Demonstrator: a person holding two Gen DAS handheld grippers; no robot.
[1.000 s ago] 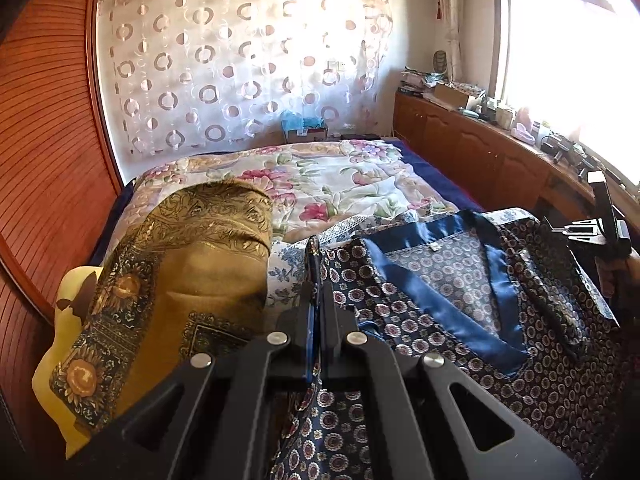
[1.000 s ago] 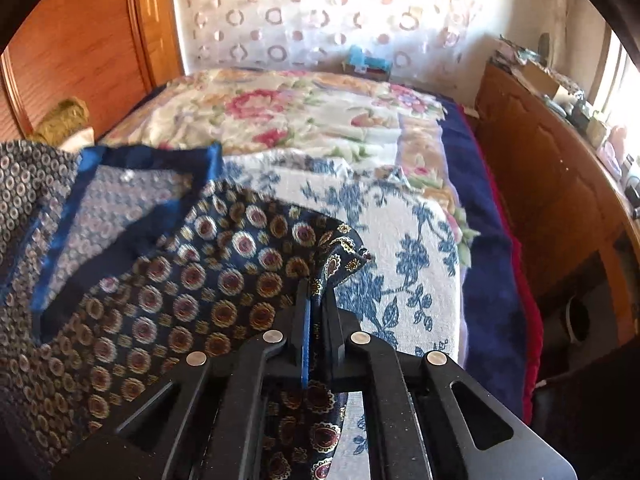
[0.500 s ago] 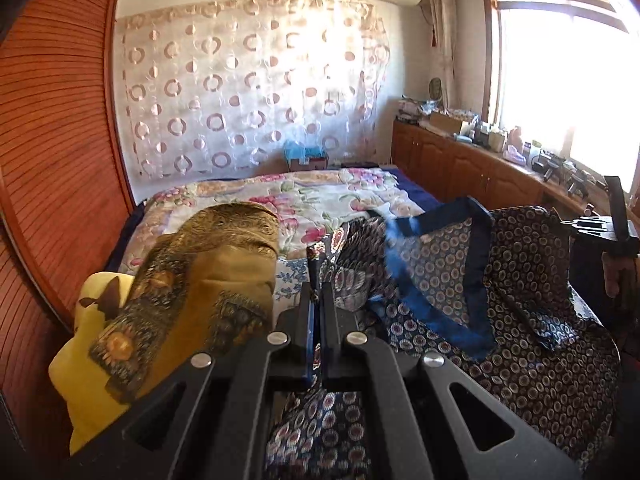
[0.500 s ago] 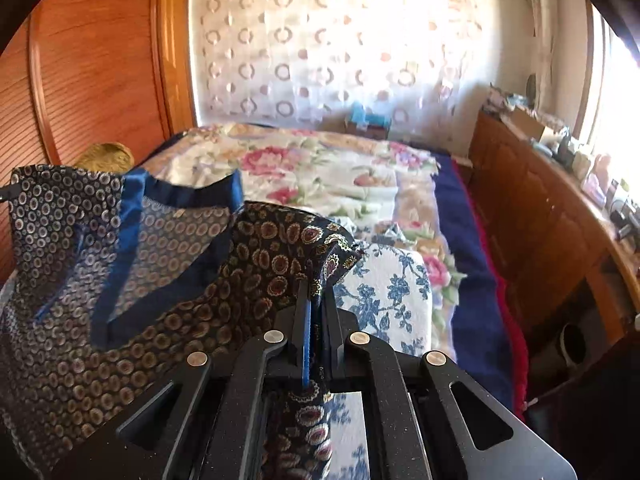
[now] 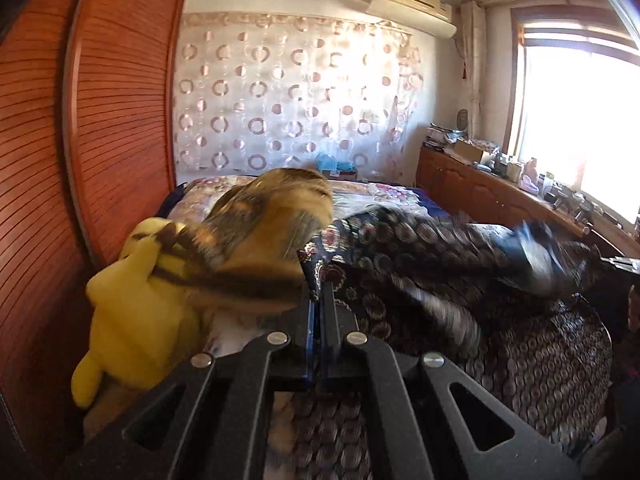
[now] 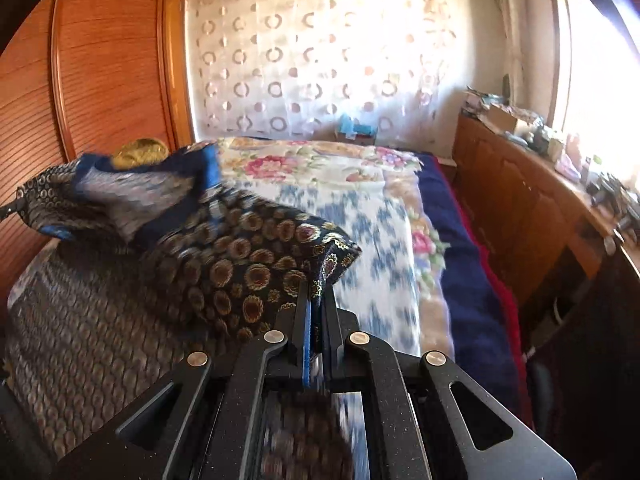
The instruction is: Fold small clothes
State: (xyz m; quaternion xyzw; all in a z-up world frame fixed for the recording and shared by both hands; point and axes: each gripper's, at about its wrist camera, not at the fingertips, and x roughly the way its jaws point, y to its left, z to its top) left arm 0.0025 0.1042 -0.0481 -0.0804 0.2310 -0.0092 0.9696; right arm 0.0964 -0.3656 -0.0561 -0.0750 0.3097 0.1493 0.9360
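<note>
Currently your left gripper and right gripper are each clamped on an edge of the patterned garment, which hangs stretched between them above the bed. Its long axis runs crosswise from one tool to the other, blue collar facing away from you. Only your left view shows the yellow plush toy and gold cloth, left of that tool.

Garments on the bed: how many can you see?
2. The navy patterned garment is pinched by both grippers, lifted over the bed. A gold one lies left of it. Others may be hidden.
</note>
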